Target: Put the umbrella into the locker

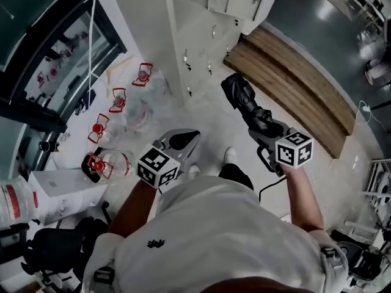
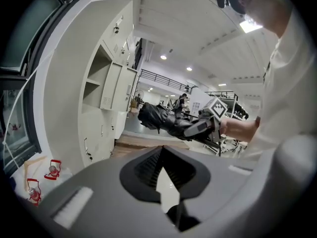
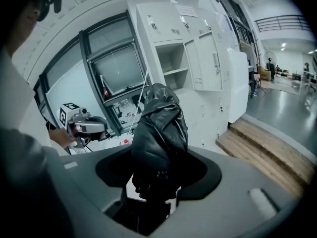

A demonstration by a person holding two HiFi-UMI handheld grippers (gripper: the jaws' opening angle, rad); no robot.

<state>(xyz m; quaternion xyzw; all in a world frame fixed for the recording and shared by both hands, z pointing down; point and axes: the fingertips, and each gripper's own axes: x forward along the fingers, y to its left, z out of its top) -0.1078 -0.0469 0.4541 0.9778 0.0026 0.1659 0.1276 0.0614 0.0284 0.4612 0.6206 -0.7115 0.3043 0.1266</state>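
The person stands on a pale speckled floor (image 1: 211,118) in a large indoor hall. A bank of white lockers (image 1: 183,35) rises straight ahead, and one compartment (image 3: 173,58) stands open, with a shelf inside. A slatted wooden step (image 1: 293,84) runs off to the right of the lockers. On the left, clear water jugs with red handles (image 1: 113,163) lie along a dark-framed window (image 1: 43,54).

The right gripper (image 1: 266,133) has its jaws closed on the butt end of a folded black umbrella (image 1: 250,108), which is wrapped in its crumpled fabric. The umbrella is held in the air above the floor, short of the lockers and not touching them. Its long axis runs straight out along the jaws and lies close to level in the left gripper view. Its free end points toward the locker fronts.

The left gripper (image 1: 182,140) is held lower and to the left, apart from the umbrella. Its jaws are closed tip to tip on nothing.
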